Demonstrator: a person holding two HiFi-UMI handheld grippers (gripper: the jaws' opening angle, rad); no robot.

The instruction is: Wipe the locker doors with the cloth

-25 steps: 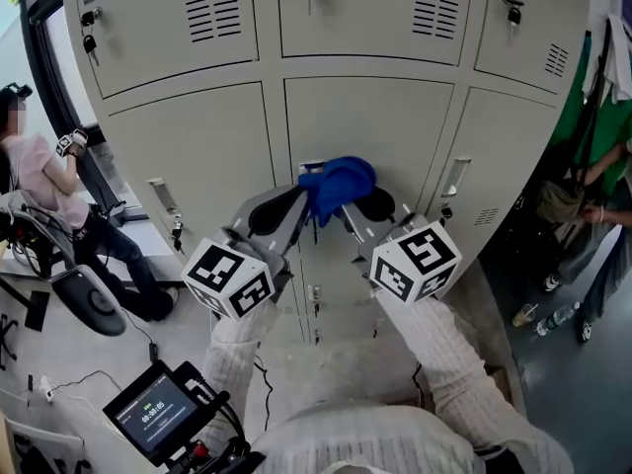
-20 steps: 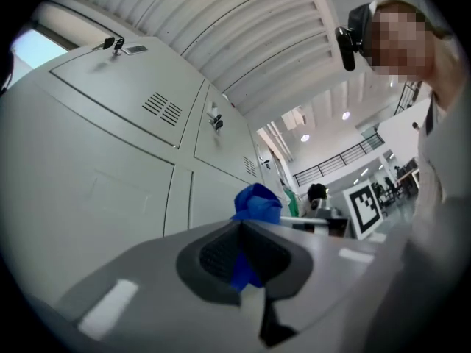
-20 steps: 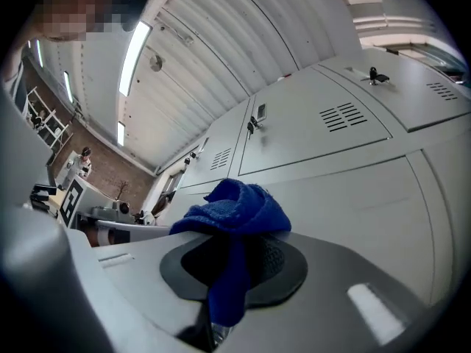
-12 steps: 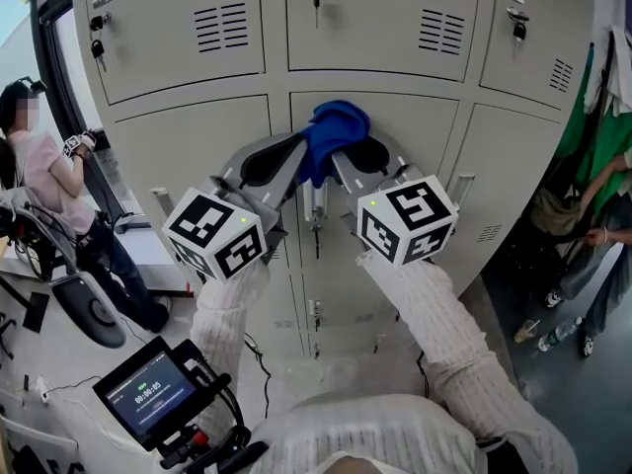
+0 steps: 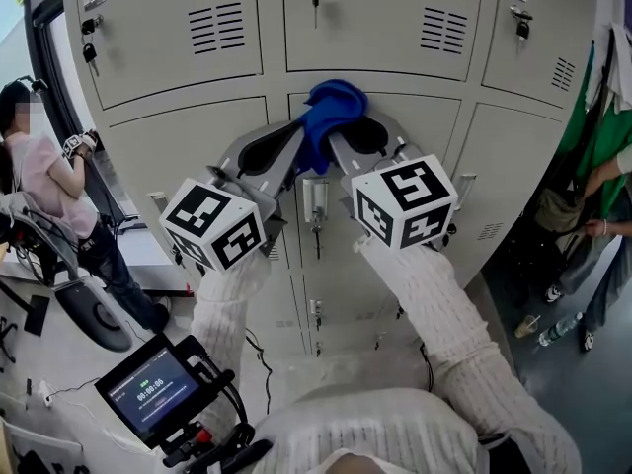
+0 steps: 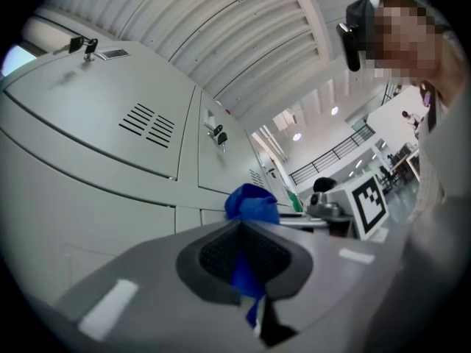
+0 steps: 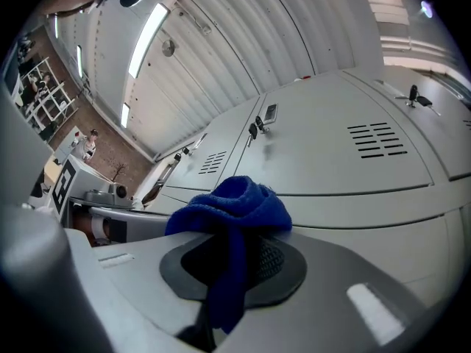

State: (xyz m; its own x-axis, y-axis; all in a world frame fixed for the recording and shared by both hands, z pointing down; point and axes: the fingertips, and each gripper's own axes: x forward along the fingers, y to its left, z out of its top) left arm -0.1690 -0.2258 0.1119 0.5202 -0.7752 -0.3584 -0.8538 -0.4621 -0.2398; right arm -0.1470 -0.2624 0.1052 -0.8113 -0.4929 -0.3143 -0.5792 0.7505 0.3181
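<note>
A bunched blue cloth [image 5: 330, 115] is pressed against the top of the middle grey locker door [image 5: 390, 215]. Both grippers hold it from below. My left gripper [image 5: 301, 138] is shut on the cloth's left side, and my right gripper [image 5: 341, 131] is shut on its right side. In the left gripper view the blue cloth [image 6: 246, 241] runs between the black pads and bulges out beyond them. The right gripper view has the cloth [image 7: 229, 219] heaped over the pads with a strip hanging down between them.
Rows of grey locker doors [image 5: 178, 28] with vents and keys [image 5: 315, 227] fill the wall. A person [image 5: 44, 181] sits at the left near a chair. Another person in green [image 5: 602, 156] stands at the right. A small screen [image 5: 148, 393] sits below.
Both grippers have carried the cloth upward along the middle locker door, from around its handle to its top edge, staying shut on it.
</note>
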